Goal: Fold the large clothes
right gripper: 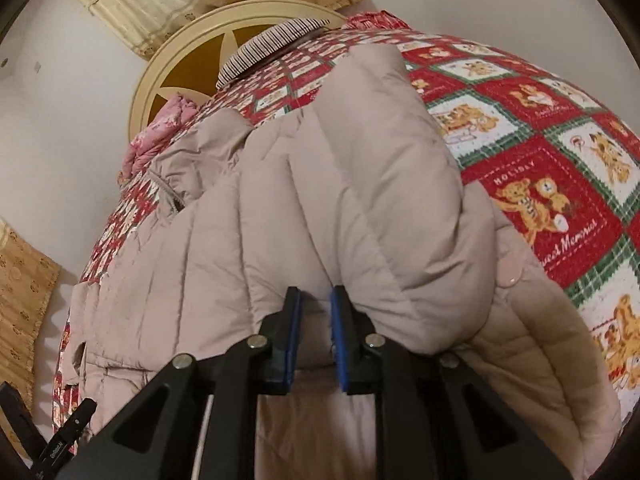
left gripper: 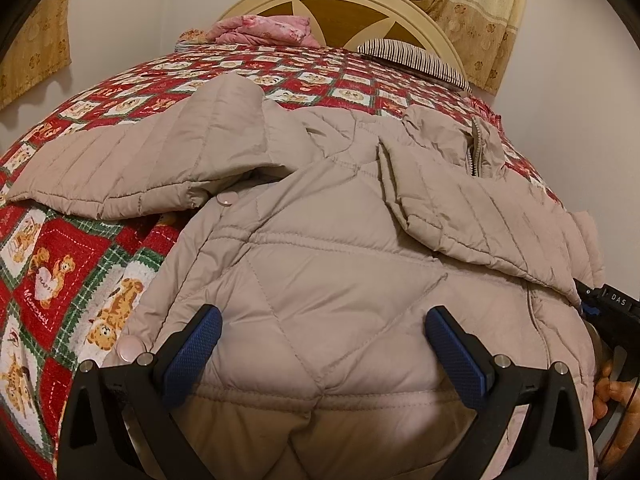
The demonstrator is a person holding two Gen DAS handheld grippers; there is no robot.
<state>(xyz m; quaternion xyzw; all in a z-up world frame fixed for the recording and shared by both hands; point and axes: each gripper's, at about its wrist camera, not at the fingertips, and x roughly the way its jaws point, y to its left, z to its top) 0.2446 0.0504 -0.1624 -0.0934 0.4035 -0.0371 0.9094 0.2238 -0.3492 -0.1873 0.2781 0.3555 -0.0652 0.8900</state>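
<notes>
Left claw (left gripper: pixel 322 330): fingers spread wide over the hem of the beige quilted jacket (left gripper: pixel 320 264), pinching nothing. Right claw (right gripper: pixel 314 312): narrow gap at the folded sleeve (right gripper: pixel 372 184), nothing visibly pinched. Jacket lies across the teddy-bear bedspread (left gripper: pixel 76 264); beyond, striped pillow (left gripper: pixel 416 60) and headboard (left gripper: pixel 340 4).

A: How much of the beige jacket (left gripper: pixel 320 264) shows?

B: Not all. Its hem runs off the bottom of the left wrist view, behind the left tool (left gripper: pixel 320 344). One sleeve (left gripper: pixel 492 216), folded across the front, hides the panel beneath.

A: And the right tool (right gripper: pixel 314 312)?

B: Its jaws are a narrow slit and opening; whether cloth sits between the pads is too blurred to tell.

A: The bed (right gripper: pixel 560 184)?

B: The jacket covers its middle. The headboard (left gripper: pixel 332 4) is half hidden by pillows.
</notes>
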